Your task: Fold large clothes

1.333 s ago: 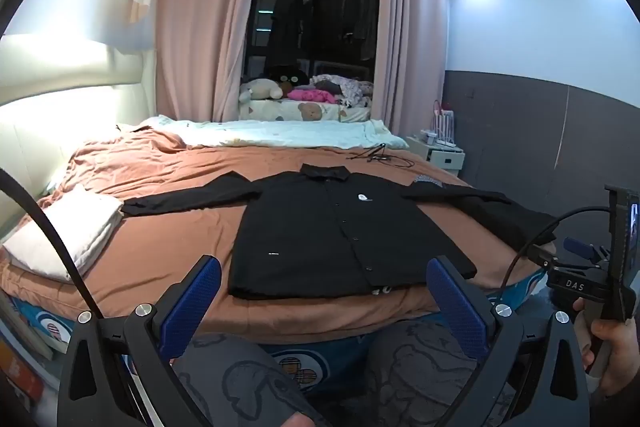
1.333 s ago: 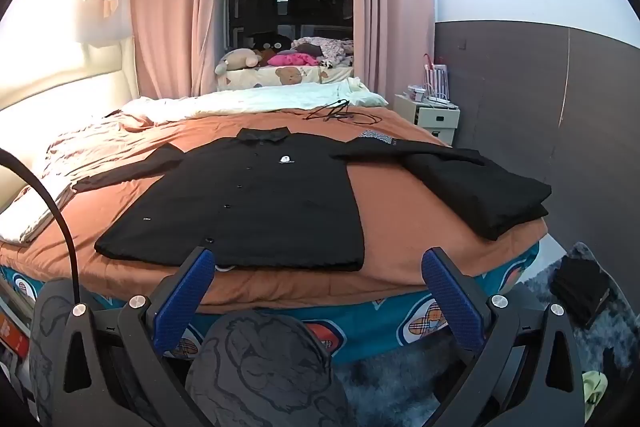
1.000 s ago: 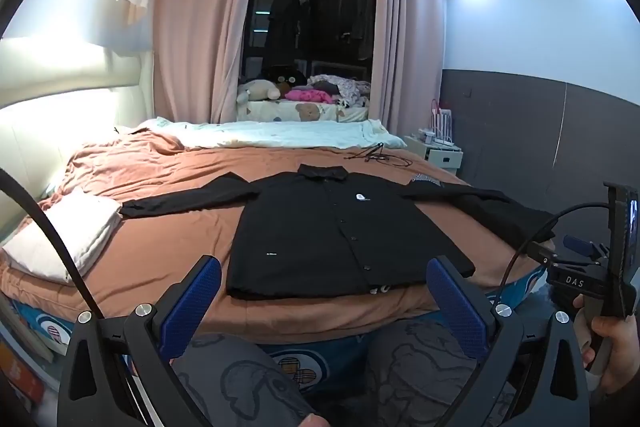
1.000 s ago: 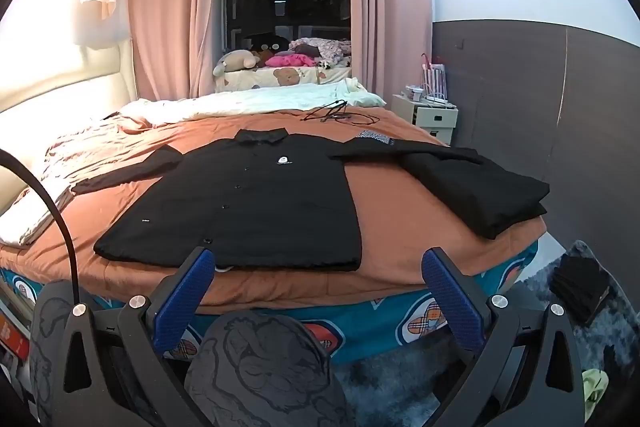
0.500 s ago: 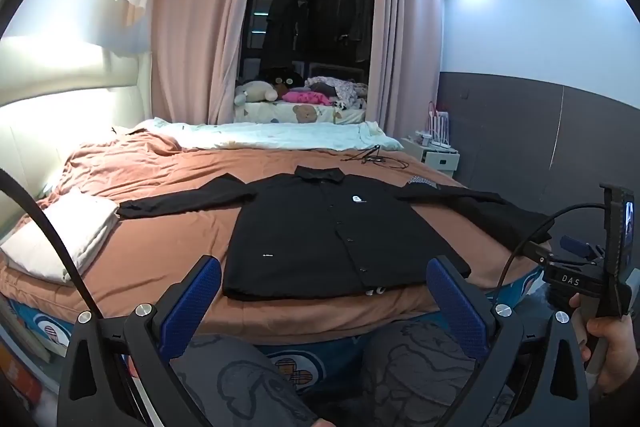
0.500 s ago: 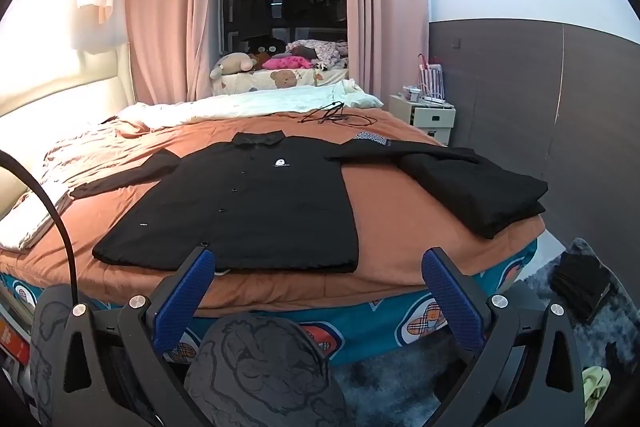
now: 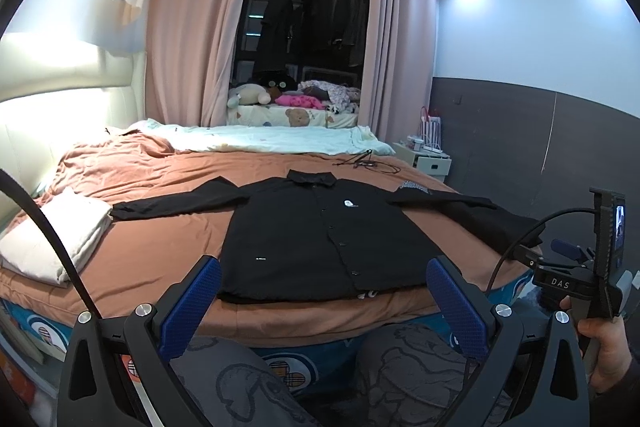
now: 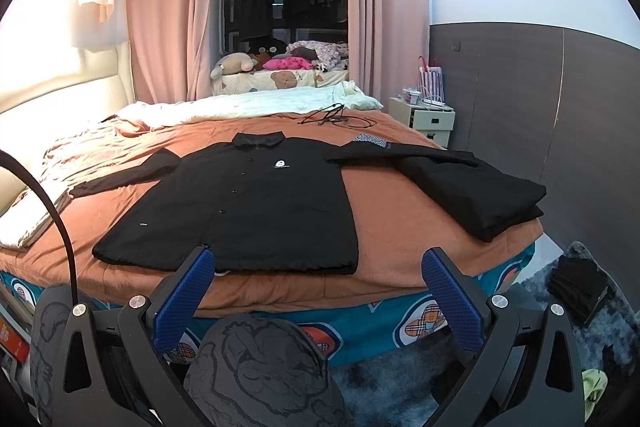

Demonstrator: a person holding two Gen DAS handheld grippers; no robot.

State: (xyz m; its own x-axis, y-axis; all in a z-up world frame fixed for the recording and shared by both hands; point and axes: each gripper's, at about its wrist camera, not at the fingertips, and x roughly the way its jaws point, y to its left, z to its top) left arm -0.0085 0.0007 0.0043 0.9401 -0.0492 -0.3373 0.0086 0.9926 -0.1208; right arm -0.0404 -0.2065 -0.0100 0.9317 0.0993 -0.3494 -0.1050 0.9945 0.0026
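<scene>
Left wrist view gives me the bed (image 7: 160, 227) first, filling most of the frame under a rust-brown sheet, with a pale quilt (image 7: 272, 143) bunched along its far side. On the sheet the black shirt (image 7: 320, 239) lies flat, front up and buttoned, collar pointing away from me, hem near the bed's close edge, both sleeves spread out sideways. Its right sleeve reaches to a folded black garment (image 8: 476, 187) sitting near the bed's right edge; in the right wrist view the two look to be touching, though black on black I cannot be sure. A folded white cloth (image 7: 60, 235) rests at the left side of the bed, just beyond the left cuff.

My left tongs (image 7: 320, 303) hang in front of the bed's close edge, blue pads wide apart, gripping nothing, above the person's patterned grey knees (image 7: 400, 359). My right tongs (image 8: 318, 293) sit the same way, pads spread wide and empty, short of the shirt hem. In the left wrist view the person's right hand (image 7: 608, 351) grips that tool's handle. A white nightstand (image 8: 428, 117) stands past the bed's far right corner.
</scene>
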